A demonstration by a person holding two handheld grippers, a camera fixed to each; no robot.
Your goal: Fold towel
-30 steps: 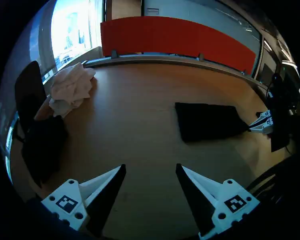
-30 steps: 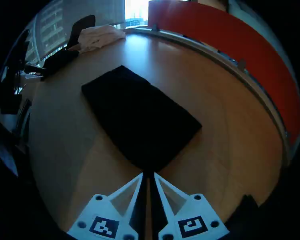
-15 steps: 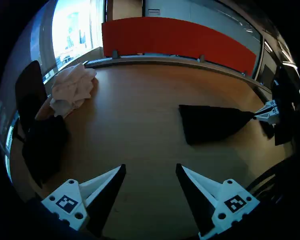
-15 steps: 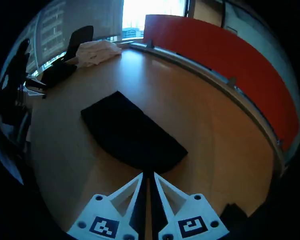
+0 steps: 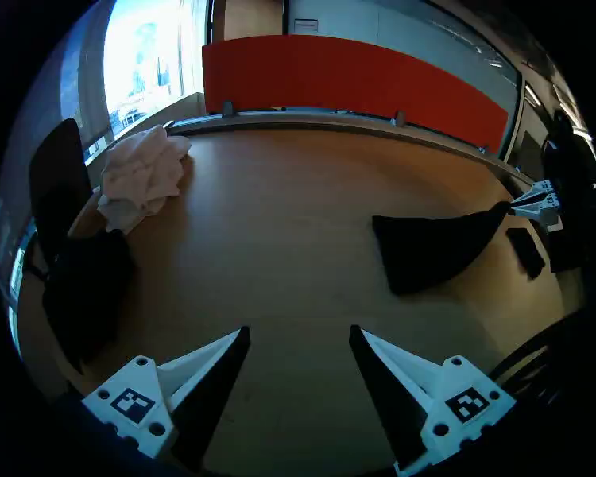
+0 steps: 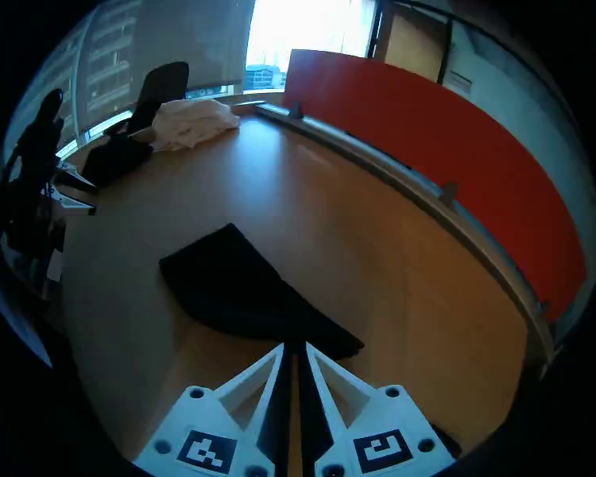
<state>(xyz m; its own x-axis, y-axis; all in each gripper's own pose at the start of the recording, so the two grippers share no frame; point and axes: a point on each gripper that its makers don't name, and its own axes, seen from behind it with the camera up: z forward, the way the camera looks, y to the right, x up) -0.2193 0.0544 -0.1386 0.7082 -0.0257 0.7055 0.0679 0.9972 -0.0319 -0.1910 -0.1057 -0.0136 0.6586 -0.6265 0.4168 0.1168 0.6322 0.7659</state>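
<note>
A black towel (image 5: 433, 242) lies partly on the wooden table (image 5: 282, 207), its right corner pulled up off the surface. My right gripper (image 6: 296, 354) is shut on that corner, and the towel (image 6: 234, 290) hangs down from it to the table. In the left gripper view the right gripper (image 5: 536, 203) shows far right, holding the raised corner. My left gripper (image 5: 298, 342) hovers open over bare table at the near side, well apart from the towel, with nothing between its fingers.
A heap of pale cloth (image 5: 143, 175) lies at the table's far left corner, next to a dark office chair (image 5: 56, 187). A dark bag (image 5: 83, 290) sits at the left edge. A red divider (image 5: 354, 79) runs along the table's far edge.
The right gripper has lifted the towel's corner higher, and the towel has gone from lying flat to a raised, dragged triangle. The left gripper has stayed still.
</note>
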